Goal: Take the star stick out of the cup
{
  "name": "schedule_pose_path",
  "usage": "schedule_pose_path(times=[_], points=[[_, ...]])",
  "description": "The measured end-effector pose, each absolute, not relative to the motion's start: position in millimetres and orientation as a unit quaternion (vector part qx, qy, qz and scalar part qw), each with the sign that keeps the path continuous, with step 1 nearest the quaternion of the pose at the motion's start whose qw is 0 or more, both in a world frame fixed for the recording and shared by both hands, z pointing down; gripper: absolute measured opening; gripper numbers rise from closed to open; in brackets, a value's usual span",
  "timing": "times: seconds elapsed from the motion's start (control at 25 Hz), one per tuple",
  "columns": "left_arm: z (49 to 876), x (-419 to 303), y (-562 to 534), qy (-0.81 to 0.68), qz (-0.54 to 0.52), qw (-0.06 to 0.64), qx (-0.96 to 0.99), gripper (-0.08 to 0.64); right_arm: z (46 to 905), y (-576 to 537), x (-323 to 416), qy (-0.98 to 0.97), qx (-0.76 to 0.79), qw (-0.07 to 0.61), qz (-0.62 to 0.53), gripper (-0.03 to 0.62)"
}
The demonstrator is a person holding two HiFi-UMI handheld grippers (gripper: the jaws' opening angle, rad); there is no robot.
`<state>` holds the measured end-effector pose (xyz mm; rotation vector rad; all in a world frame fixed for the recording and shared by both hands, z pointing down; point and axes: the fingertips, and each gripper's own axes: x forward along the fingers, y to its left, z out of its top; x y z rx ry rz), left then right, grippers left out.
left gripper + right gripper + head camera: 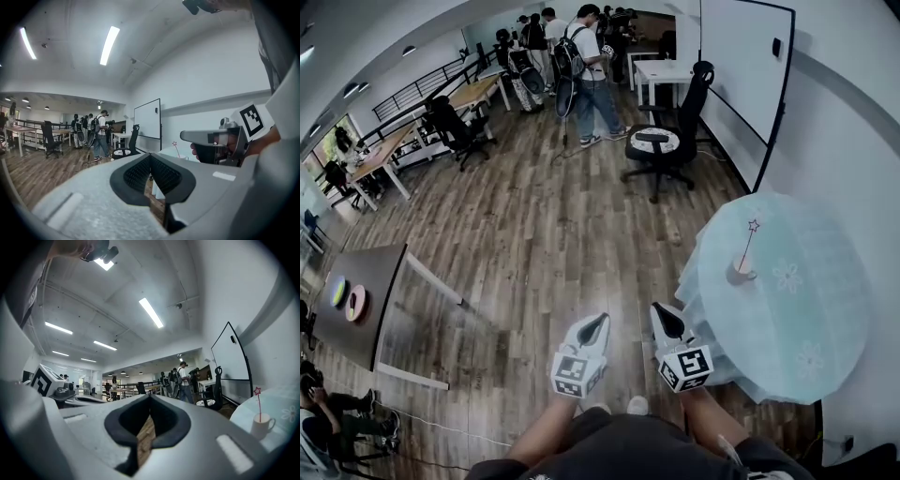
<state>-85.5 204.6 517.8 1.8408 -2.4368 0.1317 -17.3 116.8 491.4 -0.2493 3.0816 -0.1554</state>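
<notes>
Star stick (749, 246) stands in the white cup (742, 273), leaning slightly, star end uppermost. The cup rests on the round table (811, 323), which is covered with a pale blue cloth and lies to the person's front right. Left gripper (592, 328) and right gripper (668, 322) are held low and side by side over the wood floor (534, 244), near the table edge and well apart from the cup. In the left gripper view, the jaw tips meet and nothing is between them. The right gripper view shows the same: tips together, nothing held, with the cup and stick off to the right. A black office chair (664, 142) stands beyond the table, beside a whiteboard (741, 75).
</notes>
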Motion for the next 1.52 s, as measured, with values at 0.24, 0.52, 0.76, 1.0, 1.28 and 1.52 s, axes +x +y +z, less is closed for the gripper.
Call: schedule_pose_path(times=[0.24,0.52,0.76,1.0,1.28,1.52], points=[[528,-101,183,-0.793,0.046,0.059,0.604,0.006,501,94,-32,0.995,-0.084,0.015,-0.058,0.003],[532,-135,138,-0.777,0.04,0.057,0.626,0.005,494,63,-64,0.994,-0.094,0.017,-0.059,0.003],[516,-180,102,-0.763,0.028,0.042,0.645,0.005,479,37,-109,0.994,-0.104,0.017,-0.04,0.003],[516,-235,86,-0.757,0.018,0.049,0.651,0.005,470,23,-159,0.993,-0.118,0.018,-0.022,0.003],[518,-289,74,-0.743,0.015,0.042,0.667,0.005,472,10,-204,0.988,-0.152,0.017,-0.014,0.003],[523,-310,64,-0.728,0.016,0.044,0.683,0.006,480,3,-216,0.983,-0.183,0.013,-0.016,0.003]])
